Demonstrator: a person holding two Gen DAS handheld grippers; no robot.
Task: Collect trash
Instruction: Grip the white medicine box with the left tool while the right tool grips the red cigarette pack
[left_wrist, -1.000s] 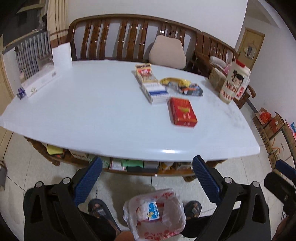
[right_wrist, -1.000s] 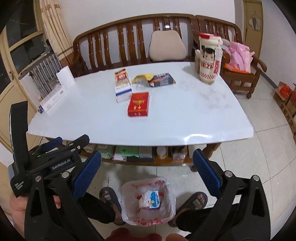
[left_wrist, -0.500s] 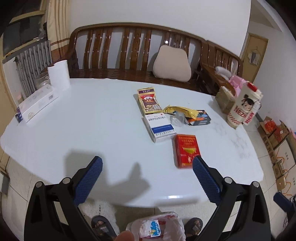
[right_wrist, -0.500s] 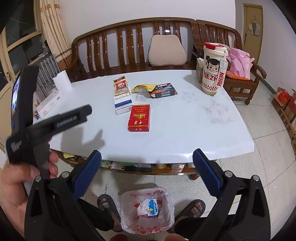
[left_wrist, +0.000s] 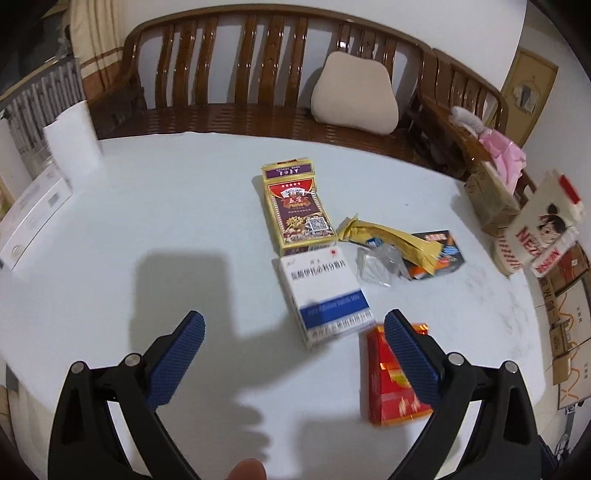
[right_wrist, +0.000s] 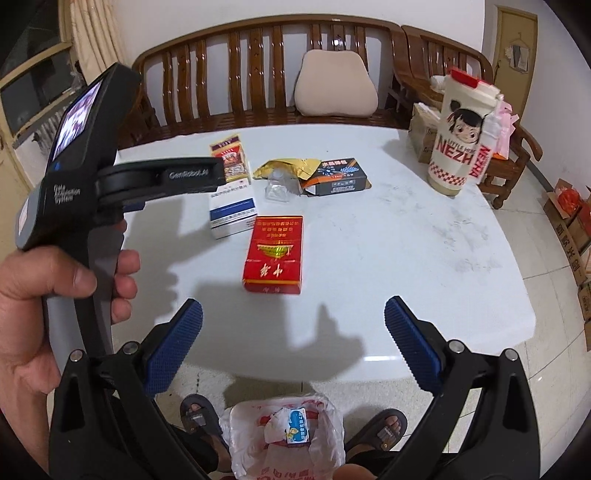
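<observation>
Glossy white table (right_wrist: 424, 258), slatted wooden bench (right_wrist: 258, 55)

On the surface (right_wrist: 369, 266), four boxes and some wrappers cluster at frame centre. The cigarette box (right_wrist: 274, 254) lies lowest, the medicine box (right_wrist: 232, 210) up-left of it, touching the card box (right_wrist: 231, 157) above. The wrappers (right_wrist: 286, 173) and dark box (right_wrist: 338, 176) sit to the right. The tall cup (right_wrist: 461, 136) stands upper right. The trash bag (right_wrist: 284, 435) sits on the floor at bottom centre, between two feet.
</observation>
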